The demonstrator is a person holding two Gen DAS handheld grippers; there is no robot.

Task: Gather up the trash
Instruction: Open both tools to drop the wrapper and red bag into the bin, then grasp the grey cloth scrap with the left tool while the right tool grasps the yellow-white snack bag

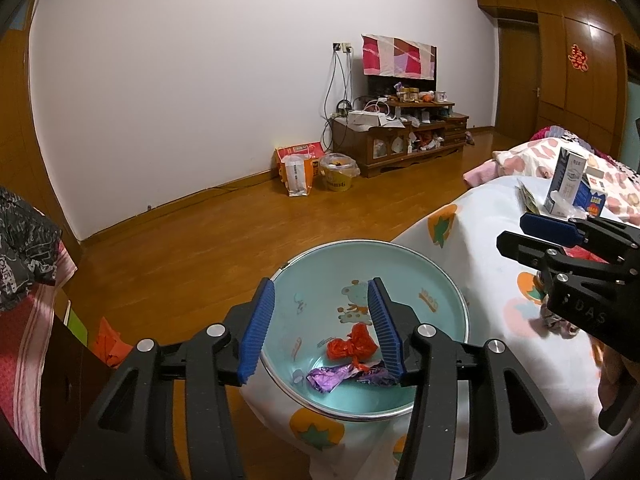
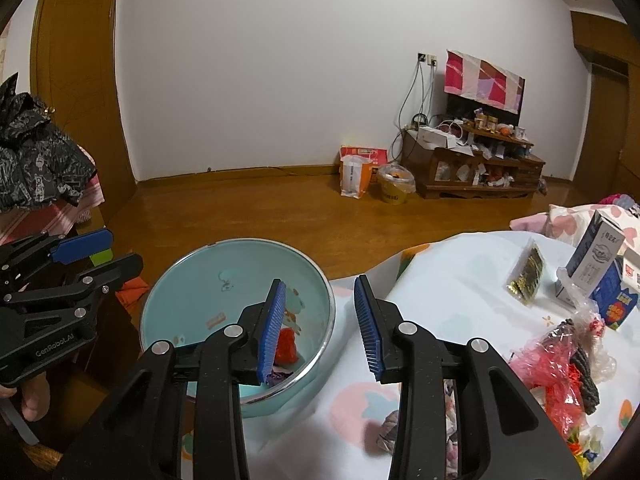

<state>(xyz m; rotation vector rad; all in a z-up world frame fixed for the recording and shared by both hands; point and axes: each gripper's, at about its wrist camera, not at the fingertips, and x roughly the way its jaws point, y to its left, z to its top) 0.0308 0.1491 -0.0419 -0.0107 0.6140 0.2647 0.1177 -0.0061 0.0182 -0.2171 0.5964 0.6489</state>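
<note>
Left tool (image 1: 322, 330) spread, nothing pinched, hovering over teal enamel basin (image 1: 436, 268) at centre bottom of left view. Inside basin: crumpled red plastic scrap (image 1: 352, 346) and purple foil wrapper (image 1: 340, 376), just below the right pad. Right tool (image 2: 322, 328) half spread, empty, straddling basin rim and bed sheet (image 2: 460, 300). Remaining trash lower right in right view: crinkly pink-red plastic bag pile (image 2: 556, 364), long axis running lower right to upper centre; small crumpled grey wrapper (image 2: 390, 428) at bottom centre. Right tool nearer both. Likely next: swing right toward pile. 2 glossy cartons (image 2: 596, 256) upright, far right.
</note>
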